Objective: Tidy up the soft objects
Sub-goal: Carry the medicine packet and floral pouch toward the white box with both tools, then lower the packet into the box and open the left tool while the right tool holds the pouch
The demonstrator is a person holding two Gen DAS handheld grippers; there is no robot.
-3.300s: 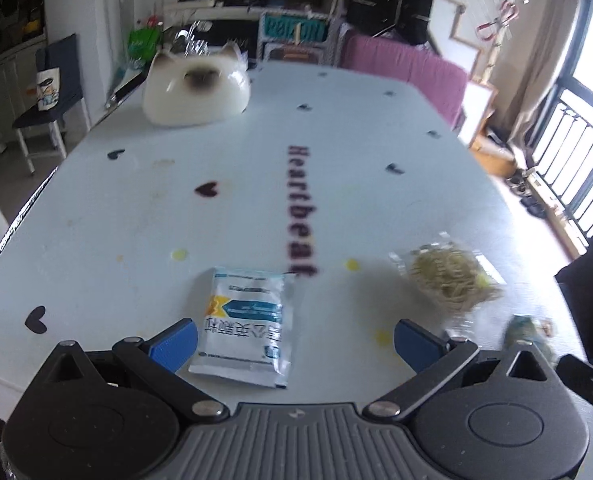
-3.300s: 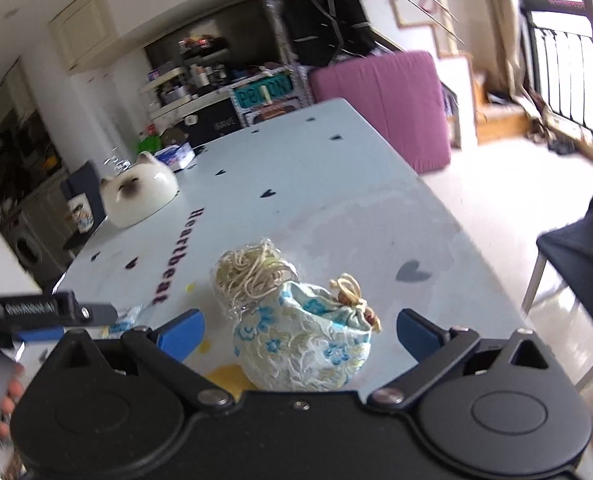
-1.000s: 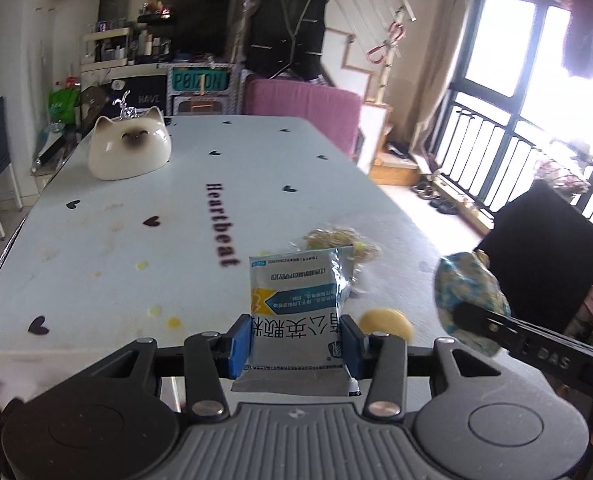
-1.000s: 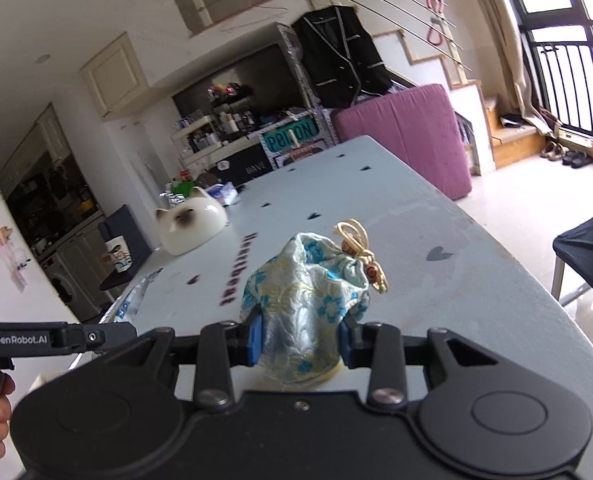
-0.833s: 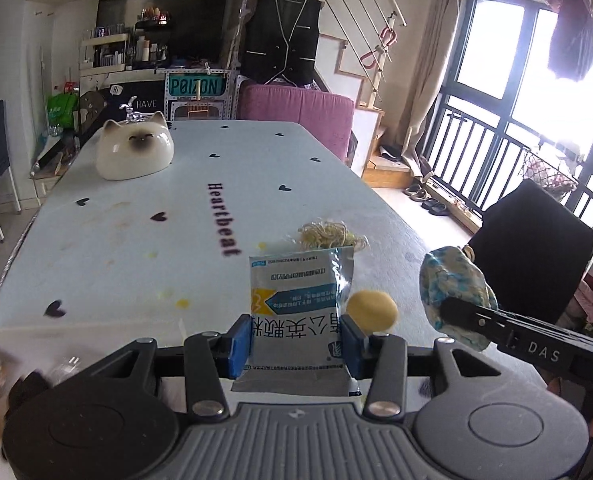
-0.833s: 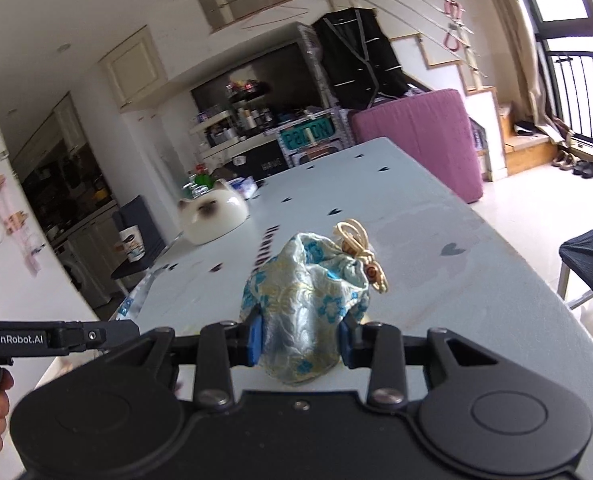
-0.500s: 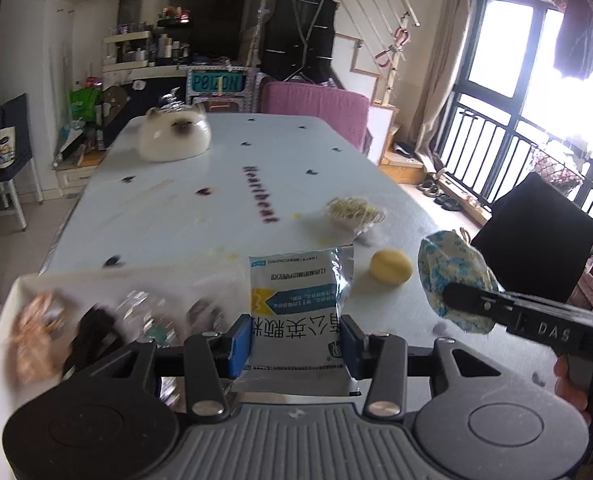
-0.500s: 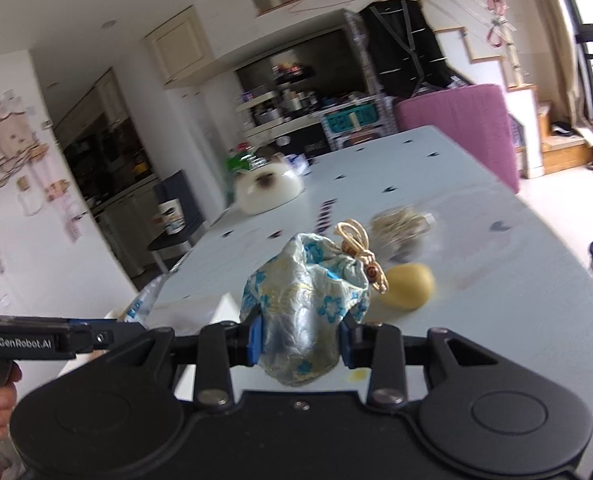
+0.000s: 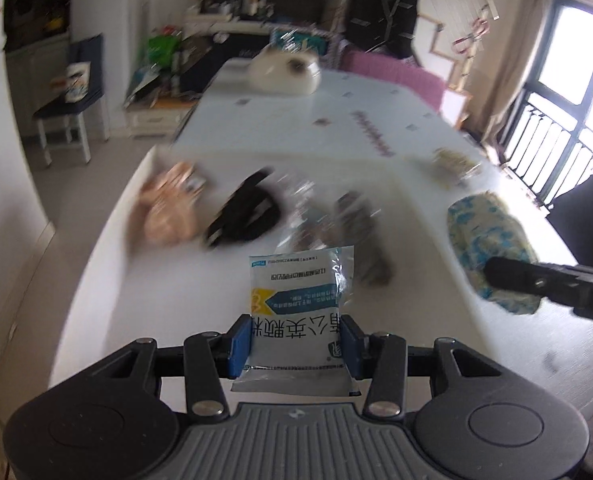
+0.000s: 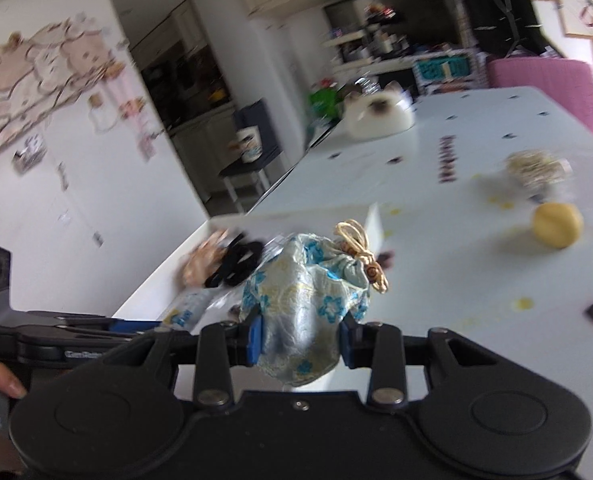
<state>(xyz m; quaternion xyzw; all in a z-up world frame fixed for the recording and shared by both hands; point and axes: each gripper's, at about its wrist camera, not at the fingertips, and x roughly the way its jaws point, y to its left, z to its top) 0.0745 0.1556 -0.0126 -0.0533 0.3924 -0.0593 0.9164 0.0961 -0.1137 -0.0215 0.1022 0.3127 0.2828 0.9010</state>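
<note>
sachet point(image 9: 296, 312) and floral drawstring pouch point(image 10: 308, 304), each pinched in a hand-held gripper above the white tray point(image 9: 108, 248).
left hand-held gripper point(image 9: 294, 346) clamps the sachet's lower half between its blue pads; right hand-held gripper point(image 10: 300, 340) squeezes the pouch, its cord knot on top. both hang over the blurred tray at the desk point(image 10: 476, 280) edge, where a peach bundle point(image 9: 168, 212) and a black item point(image 9: 244, 212) lie. a yellow ball point(image 10: 558, 225) and a bag of rubber bands point(image 10: 536, 168) rest on the desk beyond.

One sachet point(image 9: 298, 312), one floral pouch point(image 10: 308, 312), one yellow ball point(image 10: 557, 225), one cat-shaped bowl point(image 10: 376, 119), two claws.
</note>
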